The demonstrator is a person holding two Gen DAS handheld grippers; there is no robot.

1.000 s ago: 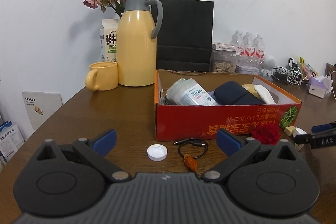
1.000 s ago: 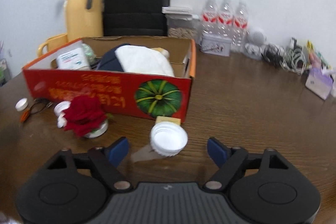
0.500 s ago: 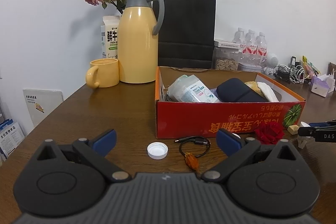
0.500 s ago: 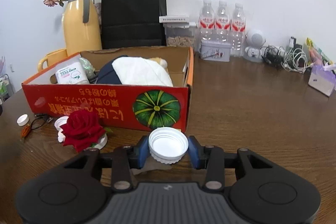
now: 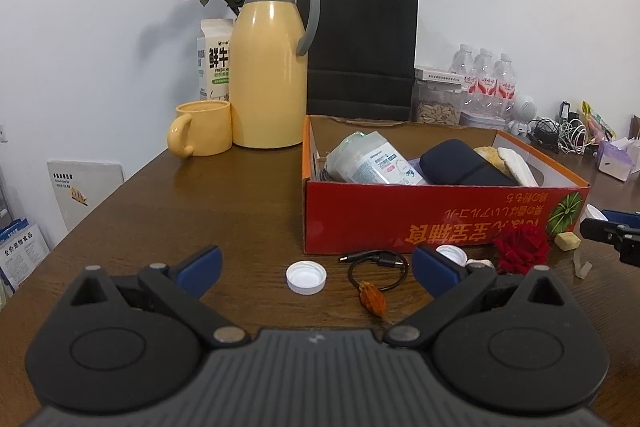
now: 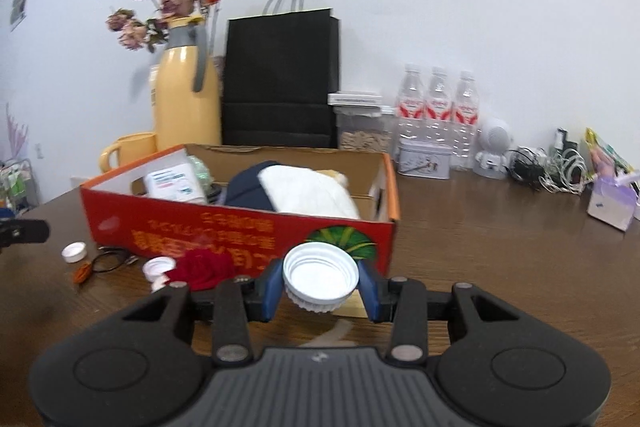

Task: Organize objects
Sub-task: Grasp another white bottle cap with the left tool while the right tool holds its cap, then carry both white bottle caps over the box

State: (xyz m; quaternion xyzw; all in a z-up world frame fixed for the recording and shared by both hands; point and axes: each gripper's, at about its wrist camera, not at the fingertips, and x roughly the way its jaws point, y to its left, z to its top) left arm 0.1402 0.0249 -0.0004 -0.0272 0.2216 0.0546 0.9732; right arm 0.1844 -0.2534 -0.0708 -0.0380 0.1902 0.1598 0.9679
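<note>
My right gripper (image 6: 320, 285) is shut on a large white cap (image 6: 320, 274) and holds it above the table, in front of the red cardboard box (image 6: 240, 227). The box (image 5: 440, 223) holds a wipes pack, a dark pouch and white items. My left gripper (image 5: 316, 263) is open and empty above the table. In front of it lie a small white cap (image 5: 306, 277), a black cable loop (image 5: 378, 267) with an orange piece, another white cap (image 5: 452, 253) and a red rose (image 5: 520, 249). The right gripper shows at the right edge of the left wrist view (image 5: 612, 233).
A yellow jug (image 5: 268, 75) with dried flowers, a yellow mug (image 5: 204, 129), a milk carton and a black paper bag (image 5: 362, 47) stand behind the box. Water bottles (image 6: 438, 111), a tin, cables and a tissue pack (image 6: 610, 205) line the back right. A tan cube (image 5: 567, 241) lies by the box.
My right gripper closed on the large white cap and has lifted it off the table towards the box. The left gripper stayed open and rose slightly.
</note>
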